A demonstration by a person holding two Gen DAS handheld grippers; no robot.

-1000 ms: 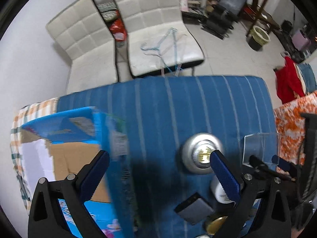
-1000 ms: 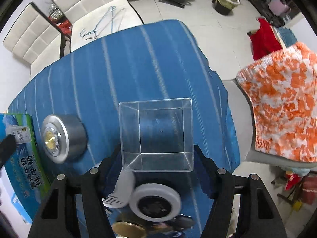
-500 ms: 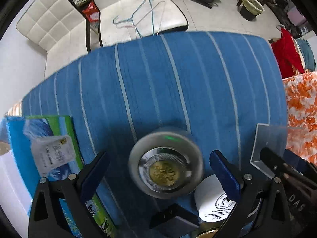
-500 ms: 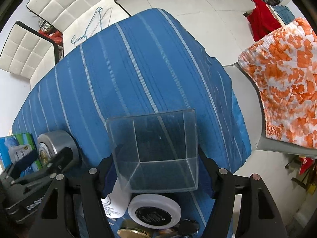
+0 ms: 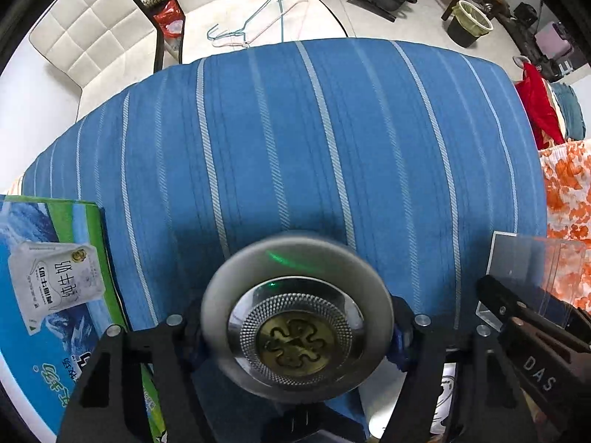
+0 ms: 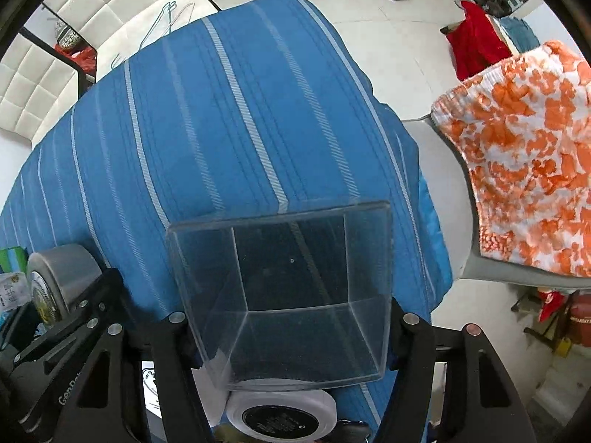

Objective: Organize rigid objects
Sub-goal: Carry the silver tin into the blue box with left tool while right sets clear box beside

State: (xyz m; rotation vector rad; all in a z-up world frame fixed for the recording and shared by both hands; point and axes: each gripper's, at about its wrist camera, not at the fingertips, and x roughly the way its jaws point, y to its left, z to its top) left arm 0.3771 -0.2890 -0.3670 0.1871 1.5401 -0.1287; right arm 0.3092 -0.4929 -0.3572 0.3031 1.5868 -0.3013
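The left gripper (image 5: 297, 336) jaws are closing on the silver tin (image 5: 295, 317), while the right gripper (image 6: 288, 328) jaws, also closing, clamp the clear box (image 6: 291, 288).

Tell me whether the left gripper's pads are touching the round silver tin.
Cannot tell. In the left wrist view the left gripper straddles the round silver tin, jaws closing, but the tin's rim hides both pads.
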